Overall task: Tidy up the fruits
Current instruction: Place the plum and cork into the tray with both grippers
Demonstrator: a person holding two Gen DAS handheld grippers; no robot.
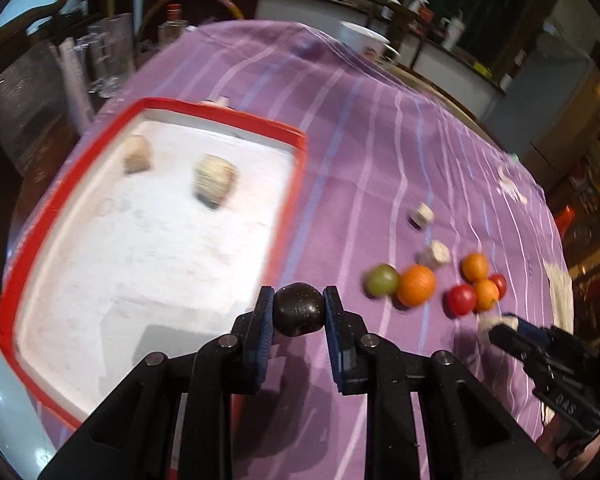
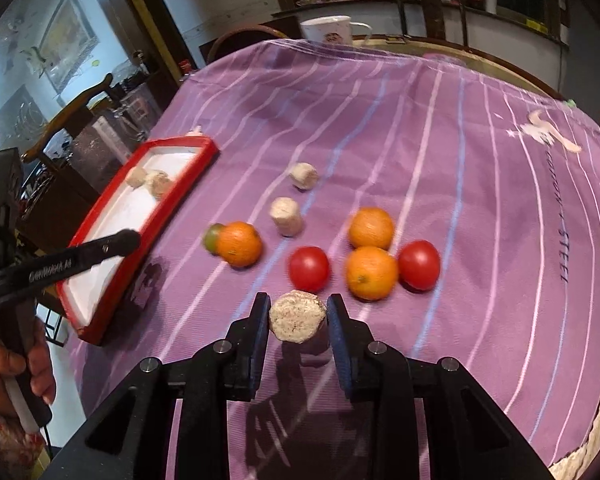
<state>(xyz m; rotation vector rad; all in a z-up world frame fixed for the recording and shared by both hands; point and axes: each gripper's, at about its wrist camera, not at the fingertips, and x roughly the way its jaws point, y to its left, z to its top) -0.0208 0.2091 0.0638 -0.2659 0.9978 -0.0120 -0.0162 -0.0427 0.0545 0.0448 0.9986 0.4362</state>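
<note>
Carrying risk: the left hand-held gripper (image 1: 299, 312), closed on a dark fruit (image 1: 299, 310) by the tray (image 1: 296, 168) near rim, could let the round thing roll out.
Right hand-held gripper (image 2: 299, 316): clamps a beige lump (image 2: 297, 317), well right of the tray.
Strays: oranges (image 2: 371, 273) and tomatoes (image 2: 309, 269) right of the tray could be knocked rolling.

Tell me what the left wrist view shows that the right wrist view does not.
Only the left wrist view shows the dark round fruit clamped in the left gripper, and clear glass jars beyond the tray.

Only the right wrist view shows the pale speckled cylinder clamped between the right gripper fingers, and a framed picture on the wall.

Both show the red-rimmed white tray, three oranges, two red tomatoes and the purple striped cloth.
</note>
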